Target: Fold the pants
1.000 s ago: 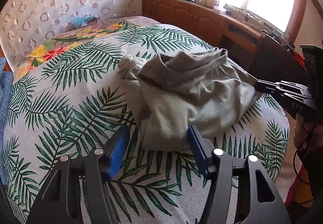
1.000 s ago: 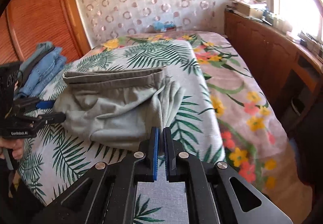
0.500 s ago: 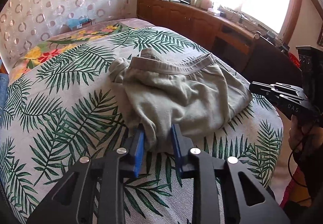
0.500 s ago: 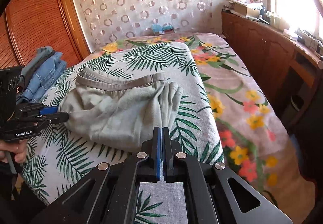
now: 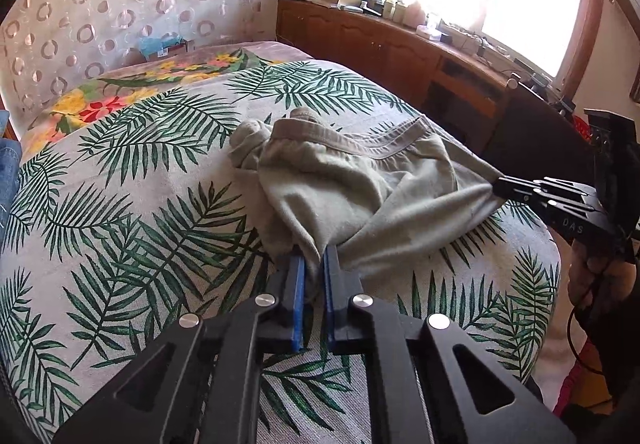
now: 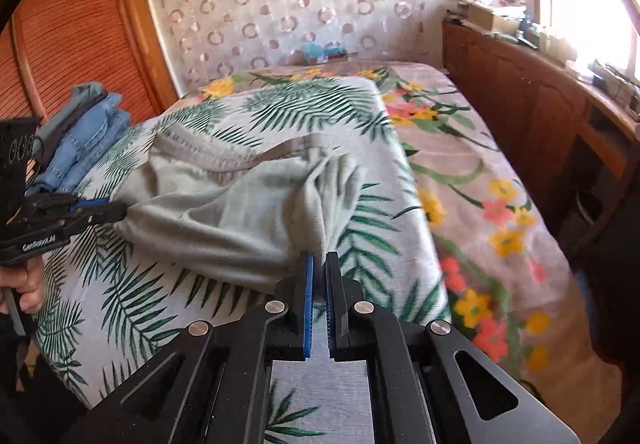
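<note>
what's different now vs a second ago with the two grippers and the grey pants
The left gripper was open a second ago with its fingers either side of the near edge of the grey pants; its jaws are now closing on a pinch of that cloth. The pants have shifted and their waistband lies flatter. The right gripper stayed shut on the other corner. The jeans and palm-leaf cover are unchanged.

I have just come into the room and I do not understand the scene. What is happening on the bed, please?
A person holds a two-finger gripper in each hand and is folding grey-green pants on a leaf-print bedspread. The left gripper is closing on one near corner of the cloth; the right gripper is shut on the other. The pants lie bunched, waistband at the far side, not yet neatly folded. Folded jeans wait at the bed's edge.
</note>
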`<action>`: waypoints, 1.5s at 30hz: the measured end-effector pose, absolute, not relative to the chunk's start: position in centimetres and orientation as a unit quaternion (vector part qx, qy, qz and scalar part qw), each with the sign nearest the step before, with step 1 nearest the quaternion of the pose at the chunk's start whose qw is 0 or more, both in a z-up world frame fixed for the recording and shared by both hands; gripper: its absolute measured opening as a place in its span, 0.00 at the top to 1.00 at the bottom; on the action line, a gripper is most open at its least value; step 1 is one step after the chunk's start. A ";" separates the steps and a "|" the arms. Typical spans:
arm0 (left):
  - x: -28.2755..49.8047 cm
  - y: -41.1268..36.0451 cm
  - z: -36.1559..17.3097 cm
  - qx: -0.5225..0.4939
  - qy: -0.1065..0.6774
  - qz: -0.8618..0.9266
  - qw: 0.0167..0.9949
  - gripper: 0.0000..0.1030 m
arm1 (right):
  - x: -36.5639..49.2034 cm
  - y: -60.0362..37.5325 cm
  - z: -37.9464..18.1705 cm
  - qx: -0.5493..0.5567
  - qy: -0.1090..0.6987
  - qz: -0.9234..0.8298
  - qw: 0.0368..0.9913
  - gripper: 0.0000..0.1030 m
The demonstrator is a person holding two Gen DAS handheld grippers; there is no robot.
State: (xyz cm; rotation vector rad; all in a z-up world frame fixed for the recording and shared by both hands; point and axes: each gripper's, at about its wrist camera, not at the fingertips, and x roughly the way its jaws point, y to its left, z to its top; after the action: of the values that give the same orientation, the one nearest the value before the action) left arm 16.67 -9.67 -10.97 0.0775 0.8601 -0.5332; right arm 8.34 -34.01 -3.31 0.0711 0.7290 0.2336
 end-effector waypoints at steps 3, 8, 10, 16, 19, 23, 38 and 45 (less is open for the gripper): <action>16.6 -9.6 -11.0 0.037 0.412 -0.256 0.873 0.91 | 8.1 -33.1 -3.9 0.020 0.365 0.118 0.923 0.96; 15.6 -9.3 -10.4 0.035 0.405 -0.259 0.876 0.91 | 7.6 -32.7 -3.4 0.025 0.363 0.133 0.922 0.96; 14.8 -8.9 -9.8 0.032 0.401 -0.263 0.877 0.91 | 6.9 -32.6 -2.9 0.022 0.360 0.139 0.922 0.96; 11.6 -8.4 -8.6 0.035 0.393 -0.277 0.876 0.91 | 3.8 -33.3 -2.1 0.021 0.358 0.156 0.920 0.96; 10.4 -8.3 -8.7 0.036 0.397 -0.280 0.873 0.91 | 2.3 -33.8 -1.9 0.029 0.361 0.162 0.918 0.96; 9.7 -8.3 -9.4 0.038 0.401 -0.279 0.872 0.91 | 1.4 -34.4 -2.3 0.035 0.371 0.171 0.912 0.96; 9.0 -8.5 -7.0 0.056 0.376 -0.263 0.887 0.89 | 0.6 -35.5 -0.5 0.031 0.356 0.166 0.919 0.95; 10.1 -8.4 -6.0 0.062 0.363 -0.244 0.897 0.56 | 0.9 -34.9 0.2 0.027 0.340 0.148 0.928 0.86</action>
State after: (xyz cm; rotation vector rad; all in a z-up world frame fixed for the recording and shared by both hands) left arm 10.10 -8.40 -6.00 0.1285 0.7528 -0.5051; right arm 0.90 -34.90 0.18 0.0553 0.6973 0.3029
